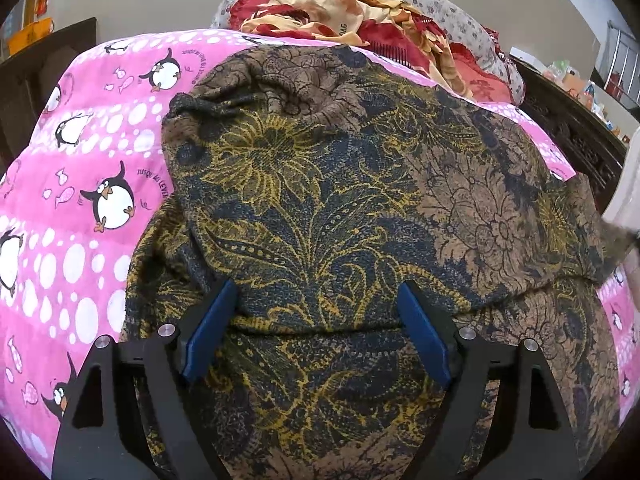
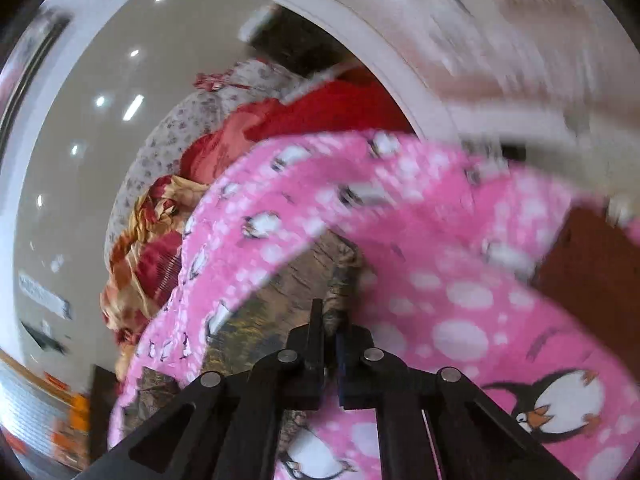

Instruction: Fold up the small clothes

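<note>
Left wrist view: the brown floral garment (image 1: 340, 200) lies part-folded on the pink penguin quilt (image 1: 80, 200), and the left hand-held gripper (image 1: 316, 320) hovers over its near fold with jaws wide and empty. The right hand-held gripper (image 2: 329, 332), tilted and rolled, pinches the garment's edge. Next, I judge, that edge must be carried across the garment.

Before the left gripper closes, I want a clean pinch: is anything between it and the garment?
Nothing visible. The left gripper hangs open right over the garment, its pads astride a fold, only cloth between them.
</note>
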`<state>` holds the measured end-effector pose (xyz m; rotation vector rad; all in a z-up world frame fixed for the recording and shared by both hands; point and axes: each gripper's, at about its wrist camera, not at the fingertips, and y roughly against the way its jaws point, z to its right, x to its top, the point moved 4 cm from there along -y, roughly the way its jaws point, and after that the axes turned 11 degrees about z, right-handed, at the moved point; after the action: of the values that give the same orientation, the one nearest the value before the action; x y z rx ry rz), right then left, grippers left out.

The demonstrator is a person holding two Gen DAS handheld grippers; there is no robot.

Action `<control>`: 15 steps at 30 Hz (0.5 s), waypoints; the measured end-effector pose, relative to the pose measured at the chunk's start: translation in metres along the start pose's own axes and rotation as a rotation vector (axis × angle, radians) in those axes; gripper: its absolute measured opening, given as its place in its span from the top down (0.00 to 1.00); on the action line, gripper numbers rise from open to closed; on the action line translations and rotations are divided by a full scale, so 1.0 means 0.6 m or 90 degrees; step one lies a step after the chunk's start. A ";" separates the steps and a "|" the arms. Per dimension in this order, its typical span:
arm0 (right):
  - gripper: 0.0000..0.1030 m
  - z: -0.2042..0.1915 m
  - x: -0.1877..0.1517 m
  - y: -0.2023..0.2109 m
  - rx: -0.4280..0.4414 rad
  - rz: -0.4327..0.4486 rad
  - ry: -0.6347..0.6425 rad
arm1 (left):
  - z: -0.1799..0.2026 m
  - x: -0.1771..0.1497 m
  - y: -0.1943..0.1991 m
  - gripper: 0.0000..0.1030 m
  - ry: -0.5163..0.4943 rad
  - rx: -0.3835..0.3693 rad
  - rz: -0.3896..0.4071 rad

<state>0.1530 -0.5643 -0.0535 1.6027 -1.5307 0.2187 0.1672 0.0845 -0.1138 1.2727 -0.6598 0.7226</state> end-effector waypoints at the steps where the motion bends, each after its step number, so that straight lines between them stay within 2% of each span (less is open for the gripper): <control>1: 0.97 -0.022 0.024 0.019 -0.001 0.028 0.028 | 0.000 0.000 0.001 0.20 0.000 0.000 0.000; 4: 0.97 -0.085 0.118 0.100 0.003 0.122 0.077 | -0.003 0.000 0.001 0.20 0.004 -0.004 0.001; 6: 0.97 -0.124 0.159 0.141 0.009 0.161 0.115 | -0.004 0.001 0.000 0.20 0.007 -0.007 0.002; 8: 0.97 -0.186 0.178 0.176 0.039 0.177 0.170 | -0.005 0.002 0.000 0.20 0.009 -0.009 0.003; 11: 0.97 -0.294 0.132 0.190 0.119 0.143 0.256 | -0.006 0.001 0.003 0.20 0.013 -0.013 0.004; 15: 0.97 -0.448 -0.028 0.162 0.245 0.046 0.369 | -0.011 0.002 0.007 0.19 0.027 -0.027 0.008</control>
<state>0.1801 -0.3552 0.1397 1.5789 -1.1299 0.9768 0.1646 0.0917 -0.1116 1.2127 -0.6452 0.7401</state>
